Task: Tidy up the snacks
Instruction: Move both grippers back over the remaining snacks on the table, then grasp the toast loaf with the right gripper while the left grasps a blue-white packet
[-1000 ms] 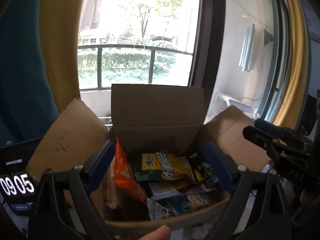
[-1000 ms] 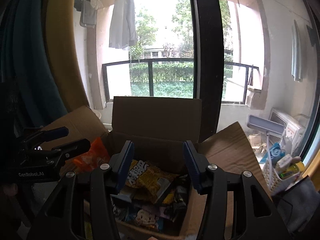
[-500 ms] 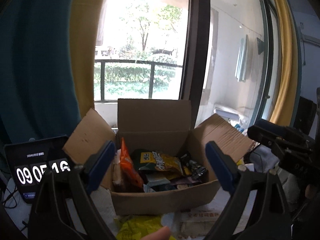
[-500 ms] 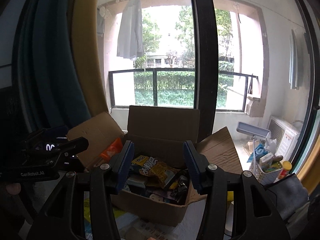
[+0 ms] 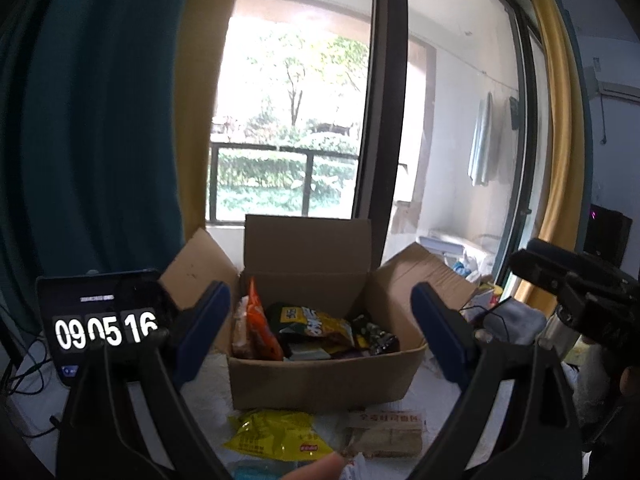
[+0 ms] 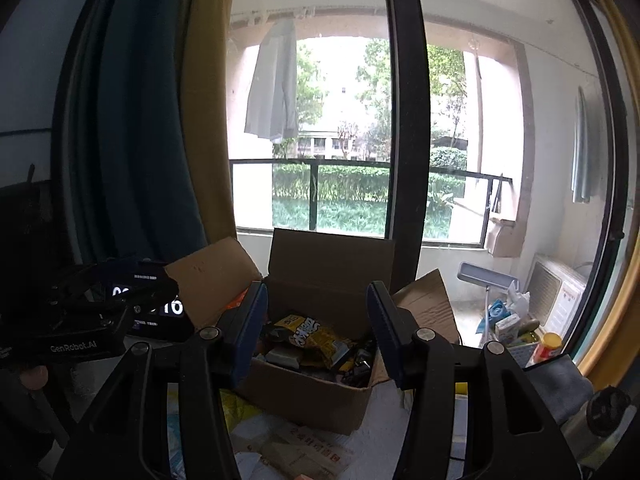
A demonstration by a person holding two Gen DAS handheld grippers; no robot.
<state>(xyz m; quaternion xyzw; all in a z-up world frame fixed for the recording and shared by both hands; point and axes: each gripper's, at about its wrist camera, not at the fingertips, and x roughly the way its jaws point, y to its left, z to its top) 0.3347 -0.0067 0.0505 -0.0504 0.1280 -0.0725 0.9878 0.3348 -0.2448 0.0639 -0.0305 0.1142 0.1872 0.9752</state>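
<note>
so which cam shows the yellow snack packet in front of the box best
The left wrist view: the yellow snack packet lies unobstructed before the cardboard box. In the right wrist view only a yellow sliver shows behind a gripper finger.

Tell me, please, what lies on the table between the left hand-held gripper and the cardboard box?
In the left wrist view, a yellow snack packet and a pale wrapped bar lie before the cardboard box, between it and the left hand-held gripper.
</note>
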